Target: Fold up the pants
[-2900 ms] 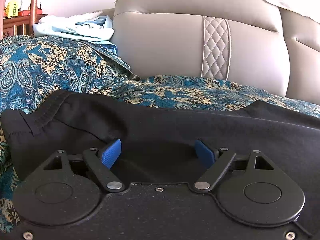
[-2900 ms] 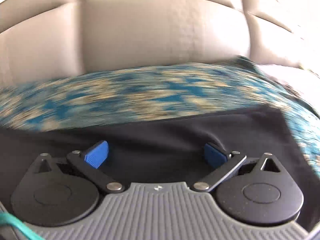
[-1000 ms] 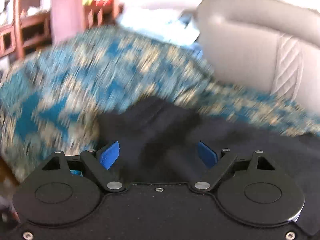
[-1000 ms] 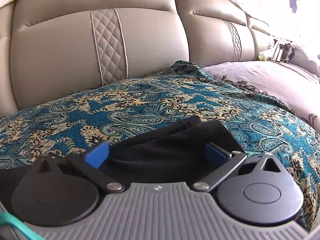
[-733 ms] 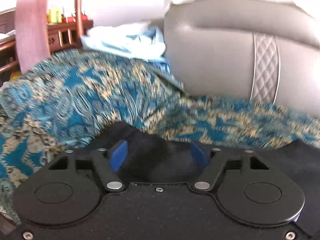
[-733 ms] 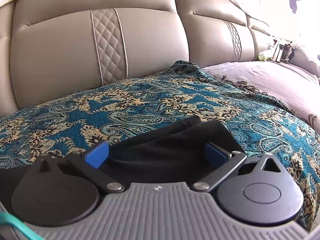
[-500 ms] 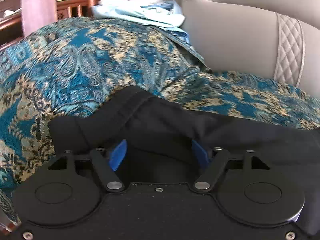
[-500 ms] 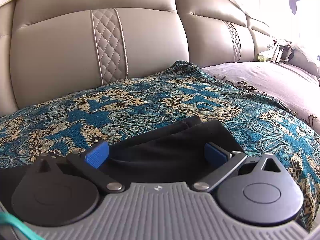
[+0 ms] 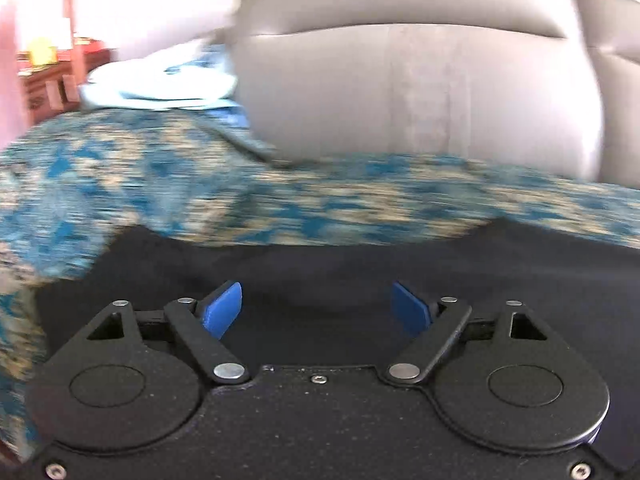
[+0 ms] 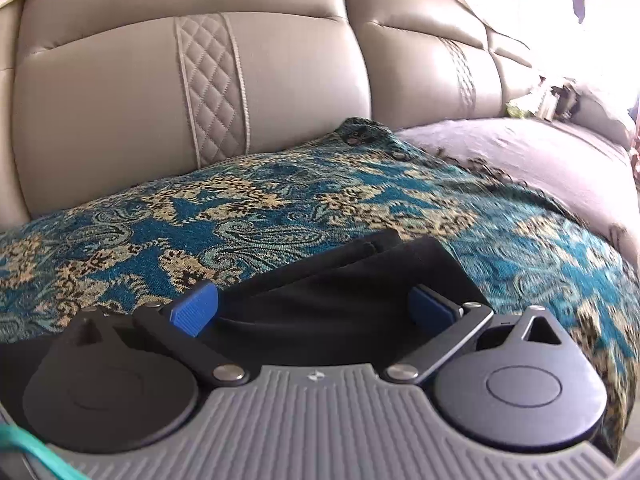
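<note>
We see black fabric pants [image 9: 340, 268] spread on the teal paisley throw [image 10: 280, 216] over a beige leather sofa [image 10: 120, 100]. Left gripper [image 9: 318, 308] hovers over them, jaws wide and opening, pads clear of cloth. Right gripper [image 10: 314, 306] sits wide at the pants' folded right end, gripping nothing.

A home living room: a beige leather sofa [image 10: 280, 92] draped with a paisley throw [image 10: 280, 208].
</note>
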